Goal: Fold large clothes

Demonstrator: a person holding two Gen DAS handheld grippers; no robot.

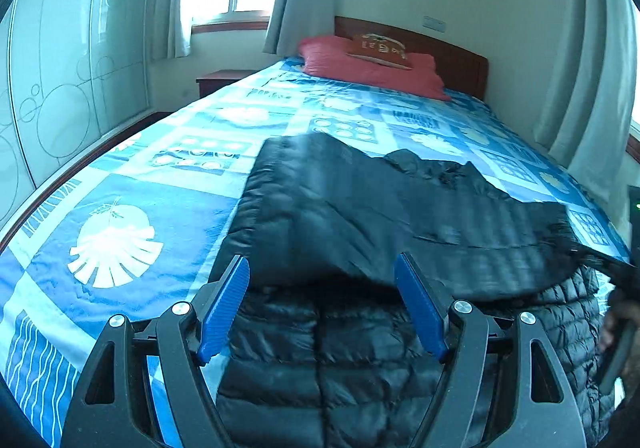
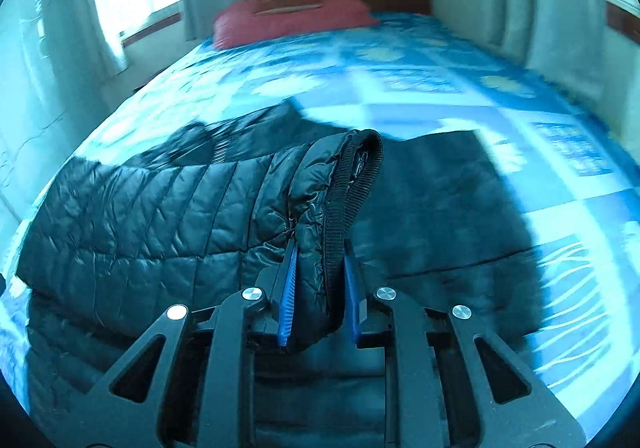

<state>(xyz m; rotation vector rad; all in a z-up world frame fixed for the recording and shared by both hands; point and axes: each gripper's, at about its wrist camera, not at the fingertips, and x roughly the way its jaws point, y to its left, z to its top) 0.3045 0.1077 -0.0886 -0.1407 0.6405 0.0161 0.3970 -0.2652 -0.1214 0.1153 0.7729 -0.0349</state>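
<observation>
A black quilted puffer jacket lies partly folded on the blue patterned bedspread, one smooth panel turned over the quilted body. My left gripper hovers just above the near part of the jacket, its blue pads wide apart and touching nothing. In the right wrist view the jacket spreads to the left. My right gripper is shut on a ribbed black cuff, which stands up from between the pads and is lifted off the bed.
A red pillow lies by the wooden headboard at the far end of the bed. A pale wardrobe stands on the left, with curtains on the right. A hand shows at the right edge.
</observation>
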